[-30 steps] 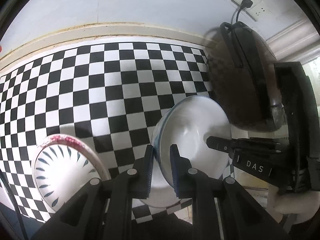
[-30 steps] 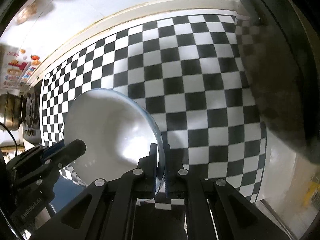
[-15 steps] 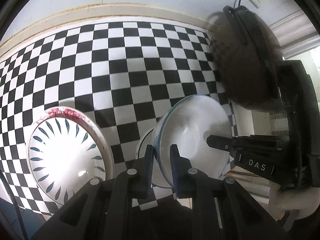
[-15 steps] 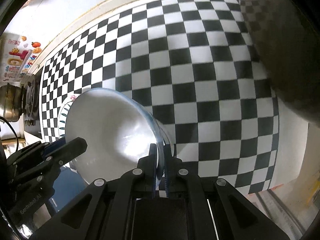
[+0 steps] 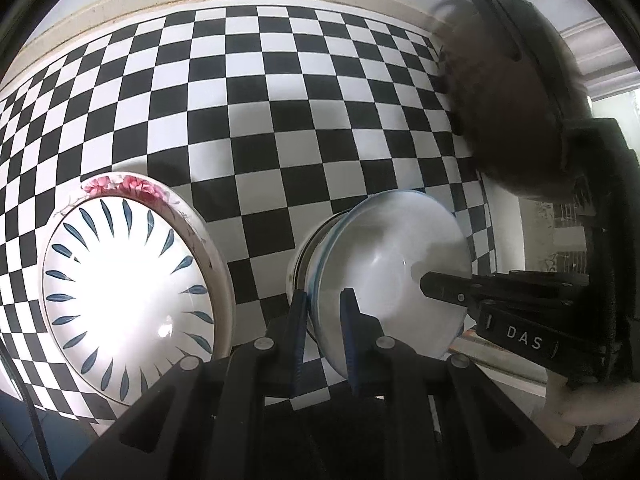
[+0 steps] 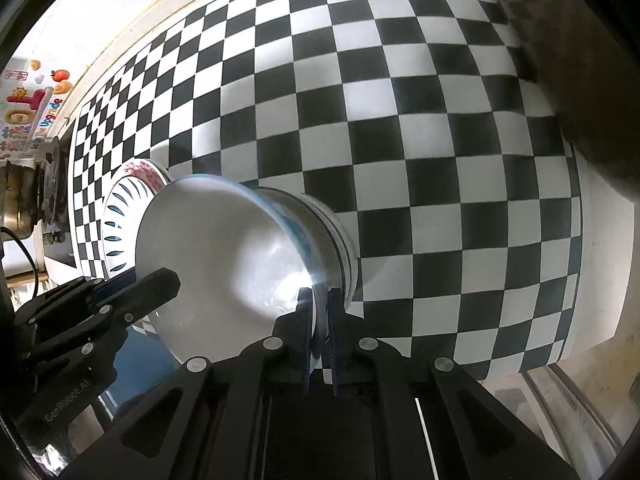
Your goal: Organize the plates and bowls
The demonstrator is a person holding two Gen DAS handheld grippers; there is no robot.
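Observation:
Both grippers hold one white bowl with a blue rim (image 5: 394, 264), also in the right wrist view (image 6: 224, 256). My left gripper (image 5: 323, 304) is shut on its near-left rim; my right gripper (image 6: 320, 300) is shut on the opposite rim. The bowl sits in or just above another white bowl (image 6: 336, 232) below it, on the checkered cloth. A stack of plates stands to the left: a white plate with blue leaf strokes (image 5: 120, 284) on a pink-flowered plate (image 5: 132, 188).
Black-and-white checkered cloth (image 5: 280, 120) covers the counter up to a beige wall ledge. A large dark wok (image 5: 516, 92) leans at the right. The cloth's edge (image 6: 576, 280) drops off at the right. A stove and pot (image 6: 24, 196) stand far left.
Both grippers have lowered the bowl toward the cloth, onto the other bowl. The plate stack has come closer and larger in the left view.

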